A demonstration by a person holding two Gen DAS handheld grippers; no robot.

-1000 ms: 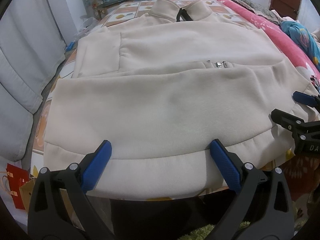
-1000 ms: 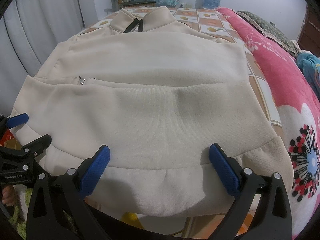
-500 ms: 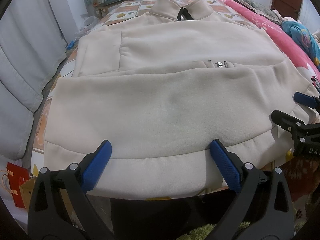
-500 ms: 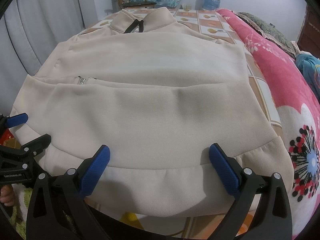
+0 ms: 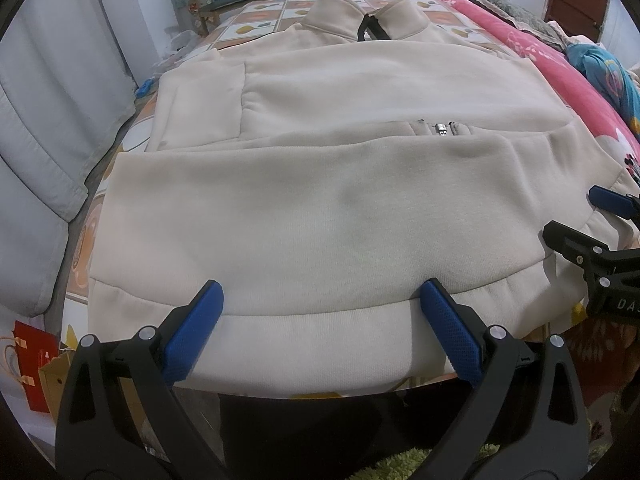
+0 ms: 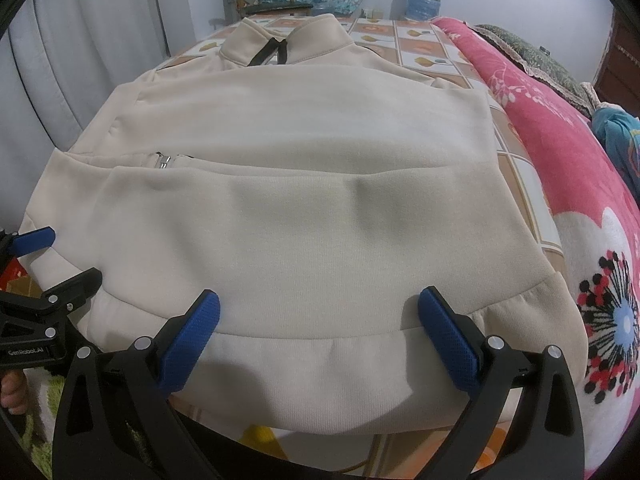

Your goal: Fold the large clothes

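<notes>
Two grippers face a cream sweatshirt (image 5: 320, 208) spread flat on a patterned bedsheet (image 6: 516, 168), its collar (image 6: 288, 40) at the far end from both. The left gripper (image 5: 320, 328) has its blue pads spread wide apart, poised over the ribbed hem (image 5: 312, 340) directly ahead of it; whether the pads touch the cloth cannot be told. The right gripper (image 6: 320, 332) is likewise spread wide over the hem further along to the right, gripping nothing. Beyond the fingers, both sleeves lie folded across the body, and a metal zipper pull (image 5: 440, 130) shows between the layers. A pink floral blanket (image 6: 560, 152) lies to the right of the right gripper, and a pale curtain (image 5: 48, 120) hangs left of the left one.
</notes>
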